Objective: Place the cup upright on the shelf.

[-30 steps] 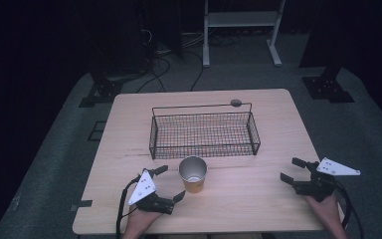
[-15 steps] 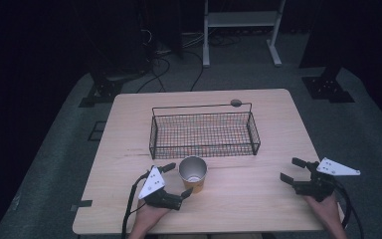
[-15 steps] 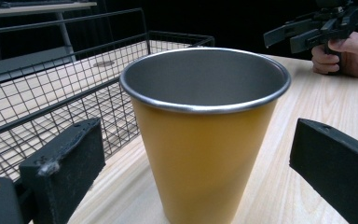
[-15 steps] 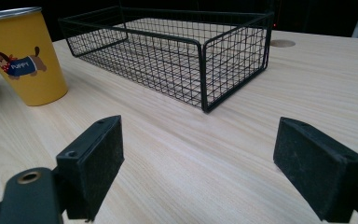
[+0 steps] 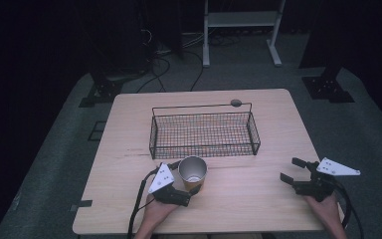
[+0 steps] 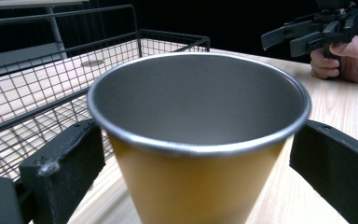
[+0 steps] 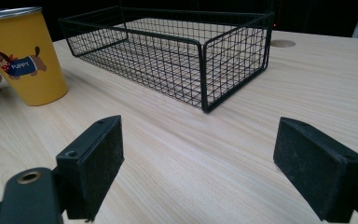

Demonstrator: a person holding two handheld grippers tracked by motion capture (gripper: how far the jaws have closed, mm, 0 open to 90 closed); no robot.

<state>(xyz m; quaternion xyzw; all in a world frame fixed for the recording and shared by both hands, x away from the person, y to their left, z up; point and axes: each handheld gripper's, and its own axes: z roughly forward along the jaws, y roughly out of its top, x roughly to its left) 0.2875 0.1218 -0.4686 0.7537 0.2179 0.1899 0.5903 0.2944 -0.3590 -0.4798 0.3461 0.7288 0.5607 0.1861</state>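
Left hand-held gripper (image 5: 191, 179) wide open, straddling yellow cup (image 5: 193, 173) without gripping, likely to lift into wire basket (image 5: 204, 133); right hand-held gripper (image 5: 293, 171) open, empty, parked aside on surface (image 5: 258, 199).

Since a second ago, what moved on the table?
The left gripper slid right to the yellow cup; its open jaws now straddle it, not yet closed. The cup, wire basket and right gripper stayed put.

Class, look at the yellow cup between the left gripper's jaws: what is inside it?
The cup shows bare grey metal walls and nothing inside as far down as the left gripper view reaches; its near rim hides the bottom.
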